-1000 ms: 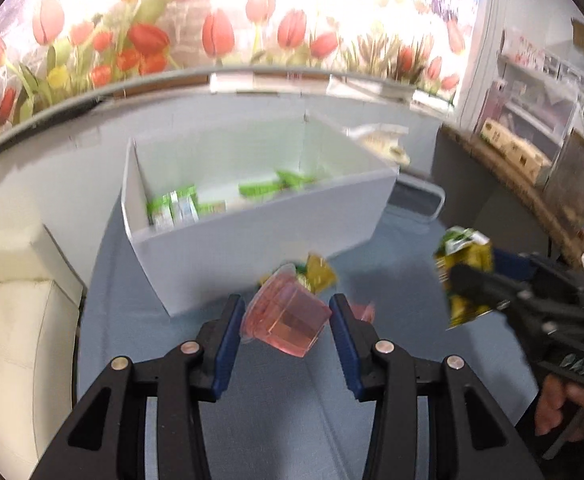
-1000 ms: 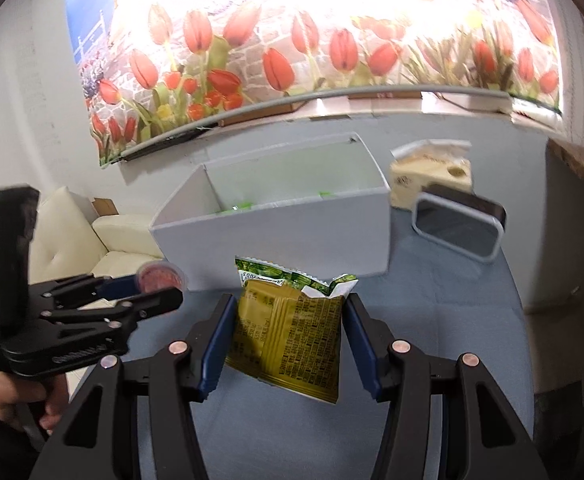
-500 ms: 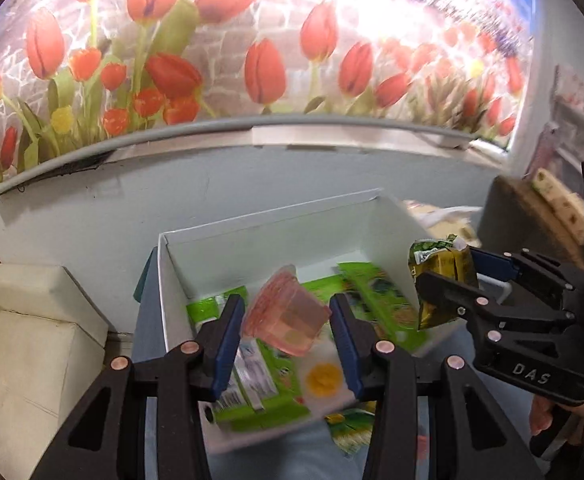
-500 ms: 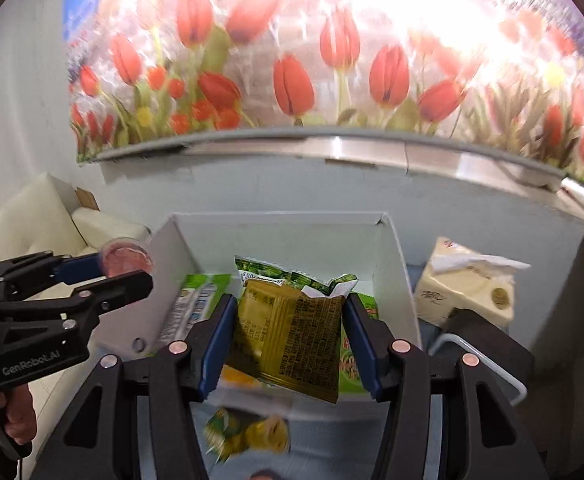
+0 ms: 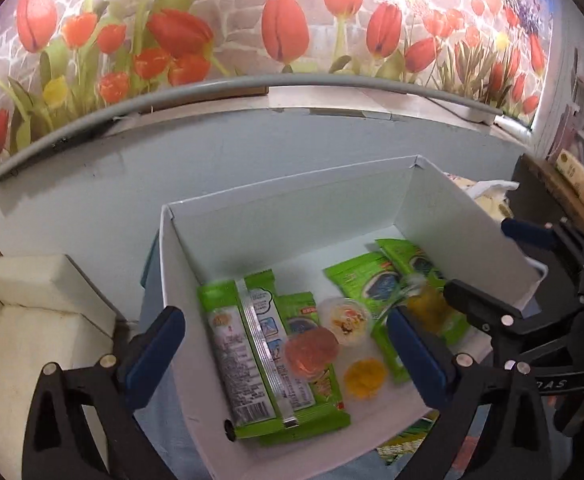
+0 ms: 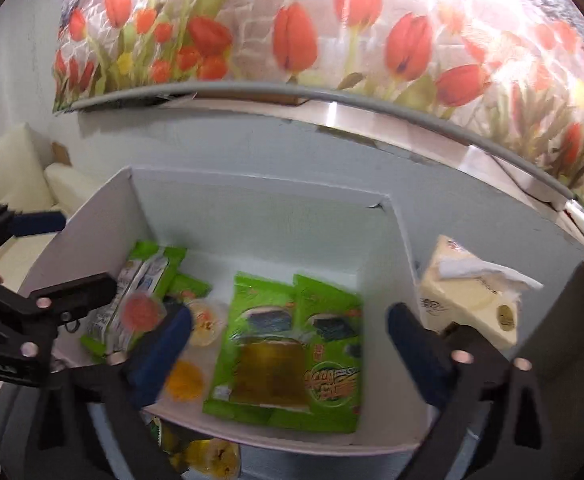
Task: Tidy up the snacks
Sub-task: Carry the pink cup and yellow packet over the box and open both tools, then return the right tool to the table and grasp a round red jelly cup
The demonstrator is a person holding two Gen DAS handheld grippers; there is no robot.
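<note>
Both grippers hover over an open white box [image 5: 252,208] [image 6: 252,178]. My left gripper [image 5: 284,316] has its jaws opening wide; the pink jelly cup [image 5: 311,350] [image 6: 142,310] is free of the pads, down among green snack packets [image 5: 252,352]. My right gripper [image 6: 290,314] [image 5: 477,258] is also opening; the olive snack packet [image 6: 270,372], blurred, lies loose on green packets [image 6: 323,320] in the box. A yellow jelly cup [image 5: 363,376] and a white-lidded cup [image 5: 345,316] rest on the box floor. The left gripper [image 6: 86,250] shows at the left edge of the right wrist view.
A tissue pack [image 6: 471,296] stands right of the box. A cream sofa [image 5: 32,320] is at the left. More snacks [image 6: 208,456] lie on the blue tablecloth in front of the box. A tulip-print wall with a grey ledge runs behind.
Both grippers travelled forward from the table to above the box. Their jaws went from shut on the pink cup and the olive packet to wide open, and both items dropped into the box.
</note>
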